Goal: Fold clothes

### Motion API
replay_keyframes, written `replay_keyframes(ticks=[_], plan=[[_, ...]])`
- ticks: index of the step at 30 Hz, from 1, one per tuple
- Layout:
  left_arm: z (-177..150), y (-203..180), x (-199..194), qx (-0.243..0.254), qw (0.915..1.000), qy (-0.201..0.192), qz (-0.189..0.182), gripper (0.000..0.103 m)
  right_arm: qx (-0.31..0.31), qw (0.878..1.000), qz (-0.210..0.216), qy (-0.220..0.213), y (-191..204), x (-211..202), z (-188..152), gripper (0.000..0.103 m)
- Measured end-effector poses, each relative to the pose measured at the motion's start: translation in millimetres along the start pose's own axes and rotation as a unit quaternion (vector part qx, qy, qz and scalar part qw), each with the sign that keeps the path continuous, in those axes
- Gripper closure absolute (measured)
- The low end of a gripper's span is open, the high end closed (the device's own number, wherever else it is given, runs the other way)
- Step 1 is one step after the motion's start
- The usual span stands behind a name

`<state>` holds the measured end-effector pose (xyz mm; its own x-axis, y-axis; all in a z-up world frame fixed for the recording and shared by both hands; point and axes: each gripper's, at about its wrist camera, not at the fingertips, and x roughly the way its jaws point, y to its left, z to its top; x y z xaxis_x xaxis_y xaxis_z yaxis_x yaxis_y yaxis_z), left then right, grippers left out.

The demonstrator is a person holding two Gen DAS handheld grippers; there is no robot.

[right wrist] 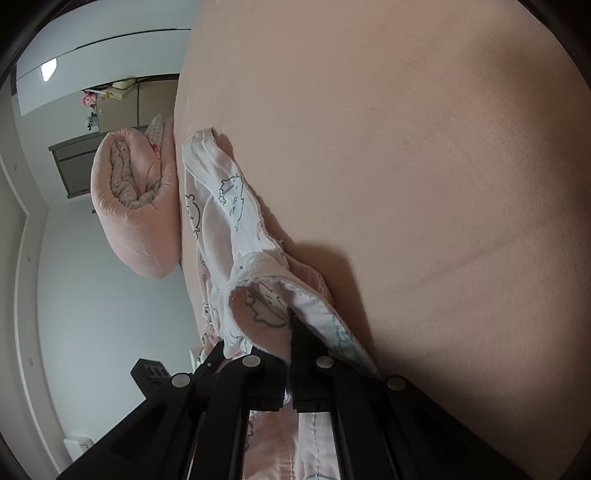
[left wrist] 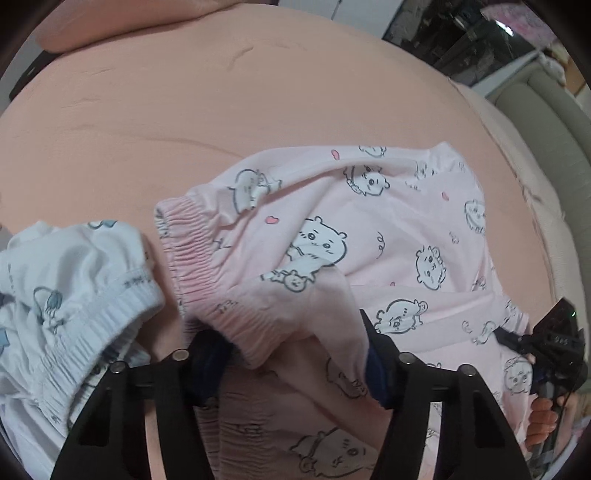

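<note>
Pink pyjama trousers (left wrist: 388, 229) printed with cartoon animals lie crumpled on the peach bed sheet (left wrist: 221, 103). My left gripper (left wrist: 291, 343) stands open at the near end of their gathered elastic waistband (left wrist: 195, 251). A raised fold of that band lies between its two fingers (left wrist: 207, 354). My right gripper (left wrist: 511, 338) is at the trousers' right end, with a hand (left wrist: 543, 417) on its handle. In the right wrist view the right gripper (right wrist: 290, 325) is shut on the trousers (right wrist: 236, 221), pinching a hem that curls up over the tips. The rest of the cloth trails away along the sheet (right wrist: 424, 184).
A white garment with blue prints (left wrist: 74, 288) lies bunched just left of the trousers. A rolled pink quilt (right wrist: 136, 206) sits at the head of the bed, with a peach pillow (left wrist: 74, 29) there too. The padded bed frame (left wrist: 546, 122) runs along the right side.
</note>
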<state>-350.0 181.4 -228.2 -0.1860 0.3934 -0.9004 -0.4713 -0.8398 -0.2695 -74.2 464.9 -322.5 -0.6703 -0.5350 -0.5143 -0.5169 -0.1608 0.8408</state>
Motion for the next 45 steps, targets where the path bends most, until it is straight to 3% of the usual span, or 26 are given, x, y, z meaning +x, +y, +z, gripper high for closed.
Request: replay_keyframes(ticks=[4, 11, 15, 20, 25, 28, 31, 38, 45], plan=[[0.1, 12.5, -6.1, -0.047, 0.9981, 0.002, -0.039, 0.052, 0.003, 1.0, -0.007, -0.004, 3.7, 1.1, -0.2, 0.103], [-6.8, 32.7, -12.4, -0.122, 0.9887, 0.003, -0.087, 0.074, -0.024, 0.998, -0.048, -0.013, 13.4, -2.5, -3.6, 0.103], [-9.9, 31.4, -18.3, -0.121, 0.9898, 0.008, -0.075, 0.08, -0.087, 0.989, -0.12, -0.021, 39.5, 0.6, -8.6, 0.103], [-8.6, 33.3, -19.9, -0.147, 0.9855, 0.018, -0.083, 0.09, -0.161, 0.964, -0.207, -0.043, 73.3, 7.3, -20.2, 0.103], [-6.4, 27.6, -37.1, -0.151, 0.9839, 0.006, -0.095, 0.094, -0.214, 0.948, -0.226, -0.066, 102.2, 10.3, -32.0, 0.103], [-9.0, 24.6, -54.7, -0.124, 0.9874, -0.002, -0.098, 0.094, -0.232, 0.947, -0.211, -0.075, 120.6, 4.3, -35.2, 0.103], [-11.0, 19.7, -64.0, -0.096, 0.9916, -0.01, -0.086, 0.094, -0.262, 0.937, -0.21, -0.093, 145.1, -1.8, -36.3, 0.103], [-6.3, 39.7, -79.1, -0.138, 0.9832, -0.013, -0.119, 0.094, -0.308, 0.918, -0.225, -0.113, 175.2, -13.6, -31.0, 0.103], [2.2, 49.3, -95.4, -0.143, 0.9822, -0.027, -0.119, 0.094, -0.327, 0.904, -0.245, -0.125, 195.4, -5.0, -7.4, 0.103]])
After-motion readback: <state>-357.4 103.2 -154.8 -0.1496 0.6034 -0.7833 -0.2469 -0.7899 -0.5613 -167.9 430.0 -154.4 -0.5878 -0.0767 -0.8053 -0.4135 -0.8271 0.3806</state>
